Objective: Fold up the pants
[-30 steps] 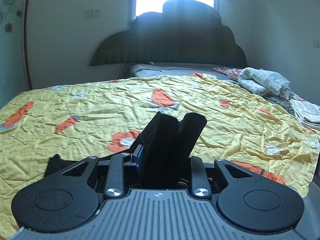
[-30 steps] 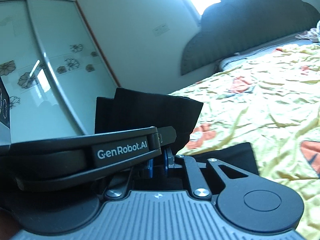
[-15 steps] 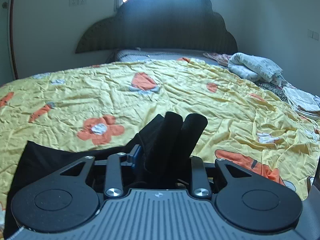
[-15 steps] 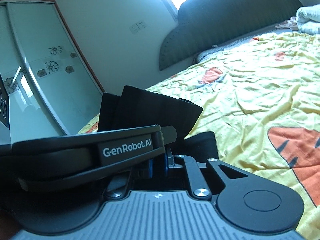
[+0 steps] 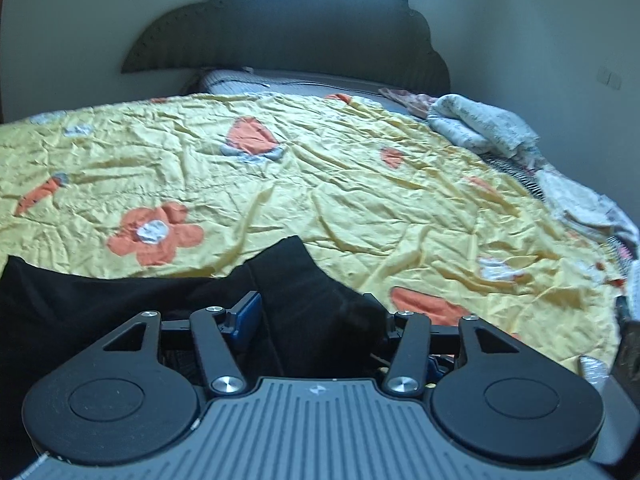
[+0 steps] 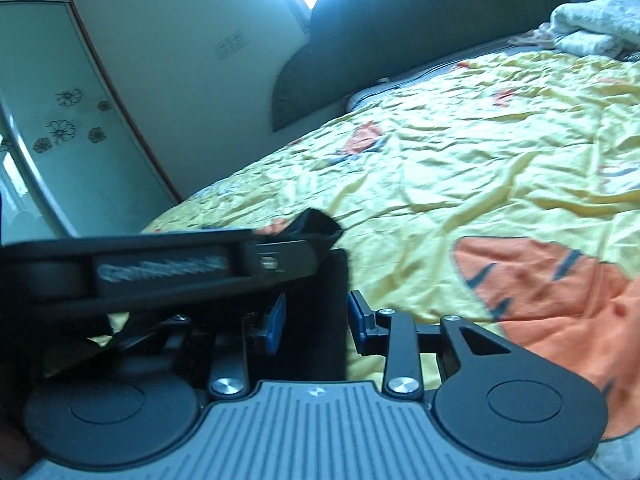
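Two pairs of tongs are pictured low over a bed, where black pants (image 5: 120, 300) have been brought down onto a yellow bedspread (image 5: 320, 184) printed with orange flowers. In the left wrist view the left tongs (image 5: 308, 316) are seen with jaws that have just been opening; dark cloth lies between them, apparently no longer pinched, and spreads away to the lower left of the frame. In the right wrist view the right tongs (image 6: 316, 316) are likewise shown with jaws just parted, blue pads standing clear of the black fabric (image 6: 312, 340) that runs between them. The garment is judged to be in the act of being released so that a fold may settle flat. The pants' far edge is marked by a peaked corner at frame centre. Ample bare bedspread is left beyond it, towards the dark headboard (image 5: 288, 28). At the right of the frame, room is limited by a heap of pale laundry (image 5: 484, 128).
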`<control>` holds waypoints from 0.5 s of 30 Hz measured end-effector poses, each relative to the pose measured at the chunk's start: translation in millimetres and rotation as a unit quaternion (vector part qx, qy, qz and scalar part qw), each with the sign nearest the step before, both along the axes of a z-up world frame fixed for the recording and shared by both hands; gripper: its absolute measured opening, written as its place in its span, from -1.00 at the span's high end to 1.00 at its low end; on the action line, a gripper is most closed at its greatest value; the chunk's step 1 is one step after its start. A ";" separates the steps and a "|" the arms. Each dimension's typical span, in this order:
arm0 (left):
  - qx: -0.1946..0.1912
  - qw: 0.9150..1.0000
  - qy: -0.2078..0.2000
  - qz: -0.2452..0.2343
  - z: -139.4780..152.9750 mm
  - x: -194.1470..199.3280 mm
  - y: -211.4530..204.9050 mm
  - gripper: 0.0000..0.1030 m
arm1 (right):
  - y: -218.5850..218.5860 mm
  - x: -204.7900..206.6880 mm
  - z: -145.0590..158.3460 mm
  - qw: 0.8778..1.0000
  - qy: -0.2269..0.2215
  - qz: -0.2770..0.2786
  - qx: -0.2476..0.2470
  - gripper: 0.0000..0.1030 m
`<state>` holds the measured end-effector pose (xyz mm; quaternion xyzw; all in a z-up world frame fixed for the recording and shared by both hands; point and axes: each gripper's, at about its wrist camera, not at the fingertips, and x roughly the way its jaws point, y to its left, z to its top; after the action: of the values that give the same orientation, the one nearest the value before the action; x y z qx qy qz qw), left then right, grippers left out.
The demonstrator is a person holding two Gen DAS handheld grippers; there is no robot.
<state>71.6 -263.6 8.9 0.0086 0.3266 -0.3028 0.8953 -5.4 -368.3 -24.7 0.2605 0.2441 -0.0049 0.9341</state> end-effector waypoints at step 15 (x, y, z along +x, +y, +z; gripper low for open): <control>0.028 0.993 -0.062 0.092 30.5 6.6 104.9 -0.37 | 8.0 -16.6 28.6 0.998 -0.025 0.004 -0.061 0.26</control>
<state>78.1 -158.7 39.4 0.0225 0.2782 -0.2090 0.9372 -22.0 -360.3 3.9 0.2022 0.2210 -0.0098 0.9540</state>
